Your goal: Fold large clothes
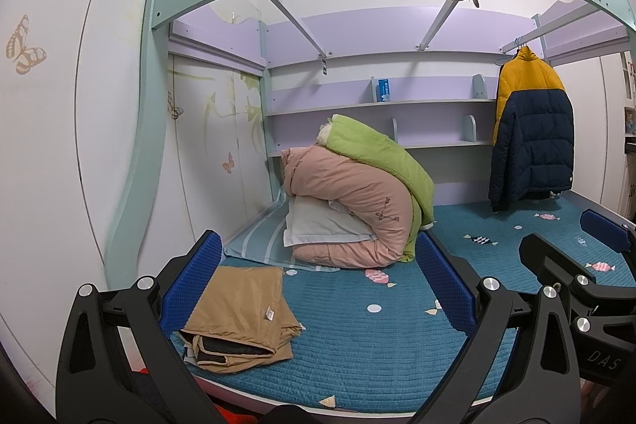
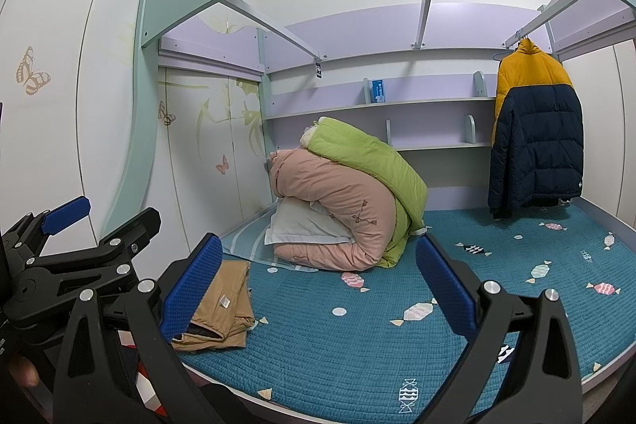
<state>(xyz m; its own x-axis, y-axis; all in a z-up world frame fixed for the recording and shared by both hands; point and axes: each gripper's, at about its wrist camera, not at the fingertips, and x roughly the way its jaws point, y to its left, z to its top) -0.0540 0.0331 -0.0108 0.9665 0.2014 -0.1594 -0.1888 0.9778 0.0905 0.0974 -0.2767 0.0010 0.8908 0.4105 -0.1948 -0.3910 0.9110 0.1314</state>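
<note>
Both grippers (left (image 1: 318,281), right (image 2: 318,285)) are held apart, empty; folded tan fabric garment (image 1: 242,320) lies at eight o'clock, seemingly finished; another garment is needed.

"DAS" readable on right tool (image 1: 572,245) body; other labels illegible.

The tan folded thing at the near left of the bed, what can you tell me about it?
The tan garment is thin, smooth-looking cloth folded into a flat, roughly rectangular stack of several layers. A small white label sits on its top face. At the open near edge a dark lining shows between the layers. It lies flat on the teal quilted bed cover, near the left front corner, apart from the rolled pink and green bedding behind it. Neither gripper touches it; both hang open in front of the bed.
</note>
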